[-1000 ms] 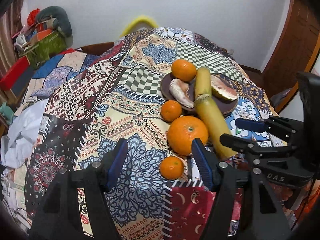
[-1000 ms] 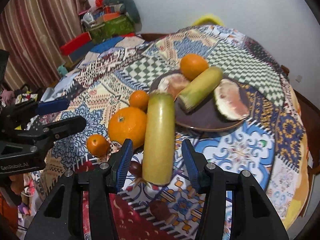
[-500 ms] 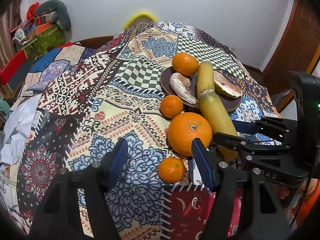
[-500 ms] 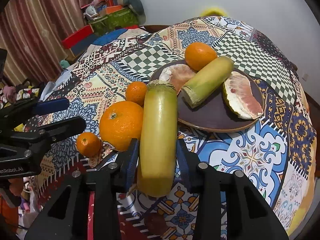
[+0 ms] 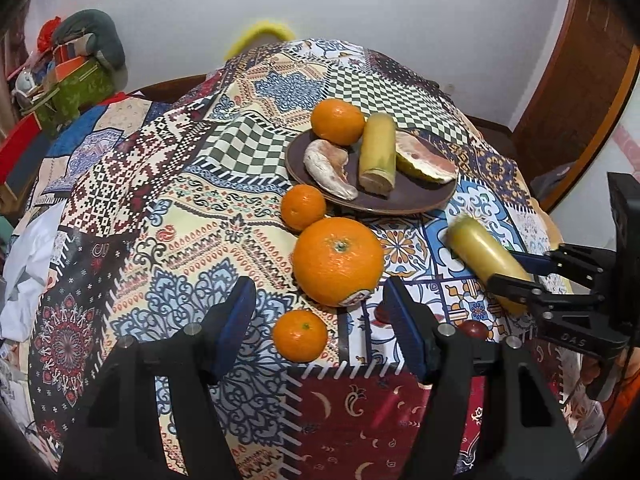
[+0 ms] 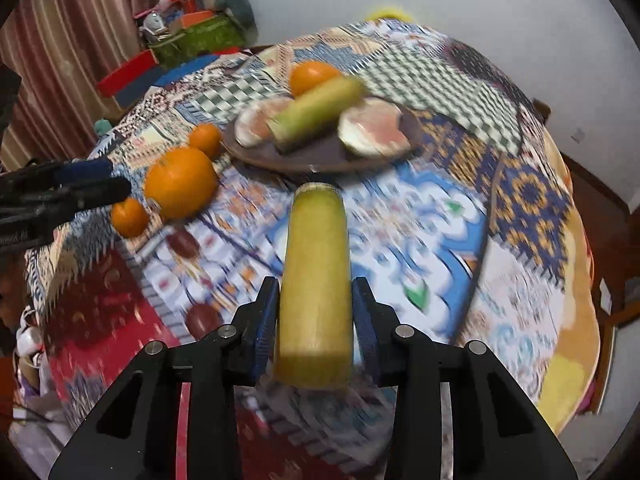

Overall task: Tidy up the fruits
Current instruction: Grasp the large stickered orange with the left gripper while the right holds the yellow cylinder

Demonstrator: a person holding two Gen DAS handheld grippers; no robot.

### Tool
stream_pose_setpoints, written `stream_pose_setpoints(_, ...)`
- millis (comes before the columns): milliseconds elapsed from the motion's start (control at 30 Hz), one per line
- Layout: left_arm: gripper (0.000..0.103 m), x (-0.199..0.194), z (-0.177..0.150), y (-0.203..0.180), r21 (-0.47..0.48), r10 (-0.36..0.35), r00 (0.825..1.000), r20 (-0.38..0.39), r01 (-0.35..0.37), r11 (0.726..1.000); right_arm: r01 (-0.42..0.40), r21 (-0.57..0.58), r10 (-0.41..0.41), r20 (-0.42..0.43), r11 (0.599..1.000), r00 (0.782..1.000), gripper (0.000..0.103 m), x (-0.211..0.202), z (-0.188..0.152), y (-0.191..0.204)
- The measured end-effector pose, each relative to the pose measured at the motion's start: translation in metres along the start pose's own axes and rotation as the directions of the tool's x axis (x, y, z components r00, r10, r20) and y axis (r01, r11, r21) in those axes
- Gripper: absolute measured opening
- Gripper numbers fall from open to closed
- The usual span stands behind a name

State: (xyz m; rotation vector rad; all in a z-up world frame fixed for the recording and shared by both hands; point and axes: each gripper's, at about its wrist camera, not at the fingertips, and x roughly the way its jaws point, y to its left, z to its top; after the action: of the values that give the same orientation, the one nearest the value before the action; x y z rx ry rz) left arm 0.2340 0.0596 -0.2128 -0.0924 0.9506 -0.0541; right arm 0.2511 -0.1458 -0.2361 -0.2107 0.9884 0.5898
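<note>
My right gripper (image 6: 316, 292) is shut on a yellow-green stalk piece (image 6: 316, 280), gripping it near its cut end. In the left wrist view the stalk (image 5: 484, 252) hangs right of the big orange (image 5: 338, 260), held by that gripper (image 5: 520, 276). My left gripper (image 5: 318, 296) stands open, with a small orange (image 5: 300, 336) between its fingers and the big orange just past the tips. Another small orange (image 5: 303, 207) lies by the brown plate (image 5: 400, 200). The plate carries an orange (image 5: 337, 122), a second stalk piece (image 5: 376, 156) and two pomelo pieces (image 5: 424, 156).
The round table wears a patchwork cloth (image 5: 160, 200) that falls away at the near edge. Small dark red fruits (image 6: 184, 242) lie on the cloth near the held stalk. Boxes and bags (image 5: 72, 76) pile up at the back left; a wooden door (image 5: 580, 80) stands right.
The right gripper closed on the stalk and carried it to the right, away from the big orange. The left gripper edged slightly closer to the oranges.
</note>
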Motion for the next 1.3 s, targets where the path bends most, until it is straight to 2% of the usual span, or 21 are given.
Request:
stream_pose_setpoints(267, 0.066, 0.009, 0.005, -0.005, 0.01, 0.011, 1.0, -0.015, -0.011, 1.0, -0.006, -0.01, 0.006, 0.003, 1.0, 1.0, 0.035, -0.003, 0.007, 0.001)
stream_pose_setpoints(567, 0.066, 0.027, 0.011, -0.011, 0.032, 0.013, 0.999, -0.046, -0.011, 0.999, -0.025, -0.003, 0.025, -0.032, 1.0, 0.999, 0.035, 0.026, 0.025, -0.005)
stream_pose_setpoints(733, 0.066, 0.04, 0.013, -0.019, 0.056, 0.013, 0.998, -0.066, -0.01, 0.998, -0.034, 0.013, 0.034, -0.011, 0.999, 0.999, 0.032, 0.023, 0.026, -0.005)
stream_pose_setpoints(900, 0.066, 0.045, 0.012, -0.026, 0.099, 0.057, 0.996, -0.066, -0.05, 0.994, -0.035, 0.024, 0.034, 0.026, 0.999, 0.999, 0.032, 0.012, 0.026, -0.004)
stream_pose_setpoints(1000, 0.066, 0.044, 0.012, -0.024, 0.087, 0.051, 0.997, -0.059, -0.045, 0.995, -0.042, 0.034, 0.04, 0.064, 0.999, 0.997, 0.032, -0.002, 0.028, -0.005)
stream_pose_setpoints(1100, 0.06, 0.043, 0.013, -0.021, 0.074, 0.049, 0.997, -0.054, -0.045, 0.996, -0.036, 0.033, 0.033, 0.101, 0.999, 0.994, 0.032, -0.016, 0.031, -0.005)
stream_pose_setpoints(1300, 0.059, 0.037, 0.014, -0.019, 0.056, 0.042, 0.998, -0.052, -0.039, 0.998, -0.025, 0.033, 0.02, 0.155, 0.999, 0.988, 0.032, -0.038, 0.034, -0.003)
